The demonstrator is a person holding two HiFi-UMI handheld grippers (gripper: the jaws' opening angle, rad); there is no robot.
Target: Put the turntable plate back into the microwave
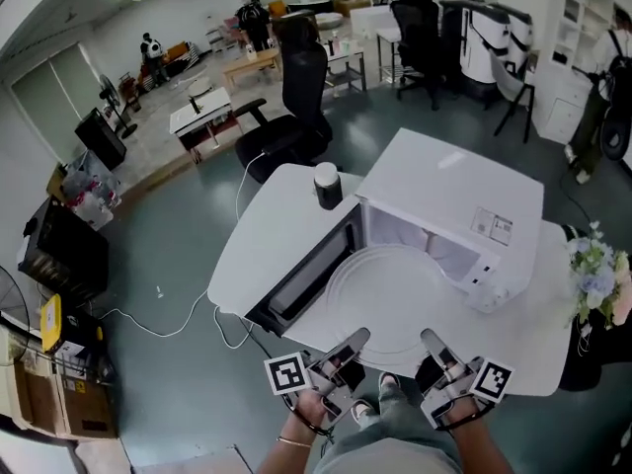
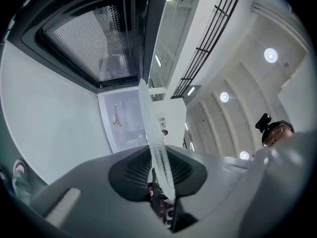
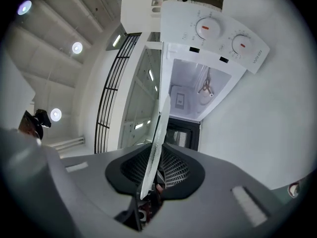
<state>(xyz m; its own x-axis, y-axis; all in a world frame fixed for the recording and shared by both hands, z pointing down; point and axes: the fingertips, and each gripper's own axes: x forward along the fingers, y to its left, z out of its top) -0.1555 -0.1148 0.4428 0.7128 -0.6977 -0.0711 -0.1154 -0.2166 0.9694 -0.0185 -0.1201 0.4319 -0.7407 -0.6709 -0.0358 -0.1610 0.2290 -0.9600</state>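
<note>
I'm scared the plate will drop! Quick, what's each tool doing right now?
Left tool: closed on the edge of the glass plate.
Right tool: closed on the same plate's edge.

left gripper (image 1: 355,343) | right gripper (image 1: 432,341) | both level, clamped on turntable plate (image 1: 387,289)

Grey left tongs (image 1: 354,342) and right tongs (image 1: 431,341), white black-marked cubes (image 1: 287,373), thin bracelet (image 1: 293,442).
</note>
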